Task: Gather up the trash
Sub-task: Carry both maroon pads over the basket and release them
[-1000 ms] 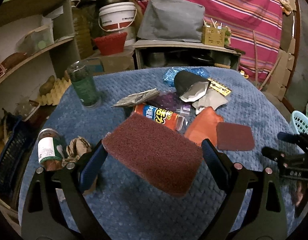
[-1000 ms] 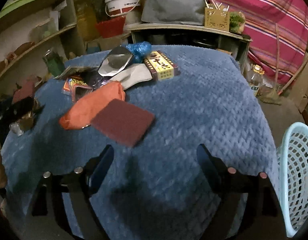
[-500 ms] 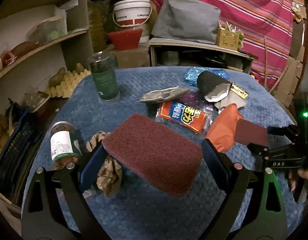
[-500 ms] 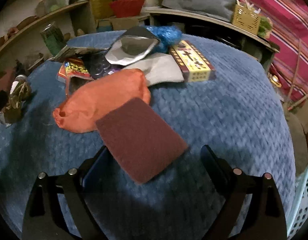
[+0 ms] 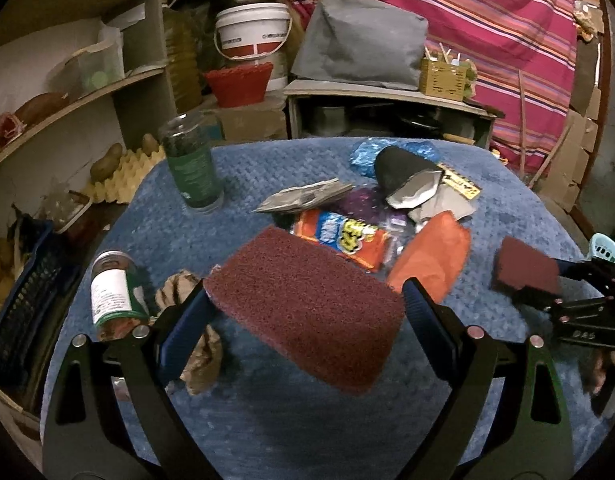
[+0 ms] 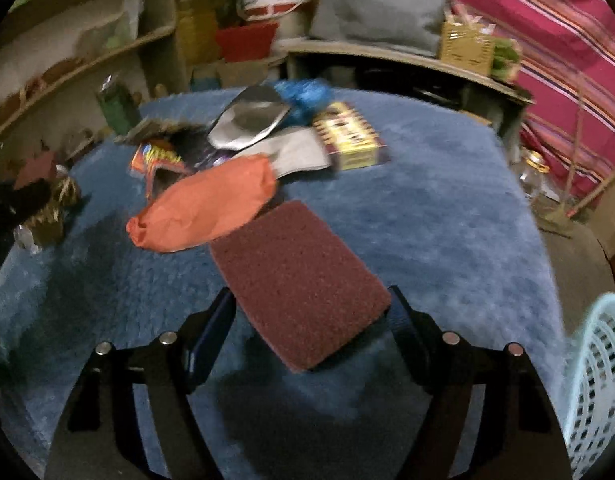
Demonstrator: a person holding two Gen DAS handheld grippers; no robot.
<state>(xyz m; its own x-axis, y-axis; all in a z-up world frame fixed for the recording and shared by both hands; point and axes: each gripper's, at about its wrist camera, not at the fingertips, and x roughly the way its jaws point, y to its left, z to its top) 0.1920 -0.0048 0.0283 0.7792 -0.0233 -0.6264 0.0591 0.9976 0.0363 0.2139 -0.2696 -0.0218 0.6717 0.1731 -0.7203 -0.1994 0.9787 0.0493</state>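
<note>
Left hand-held gripper (image 5: 305, 312) grips a maroon scouring pad (image 5: 303, 308) across its width, pad lifted above the blue tabletop (image 5: 267, 420) and tilted. Right hand-held gripper (image 6: 311, 320) clamps a second maroon scouring pad (image 6: 297, 280), also raised off the tabletop; right view is motion-blurred. Landmark: orange bag (image 5: 431, 258), lying flat mid-tabletop. Touching its left edge, an orange snack wrapper (image 5: 343, 238); behind it, a black foil pouch (image 5: 407, 180), blue plastic (image 5: 363, 154) and a yellow box (image 6: 347, 138). Far left of it, a green jar (image 5: 191, 168) upright, a labelled jar (image 5: 113, 294) on its side, crumpled brown paper (image 5: 199, 352) just beside. Pale blue basket (image 6: 599, 384) at the tabletop's right edge.
</note>
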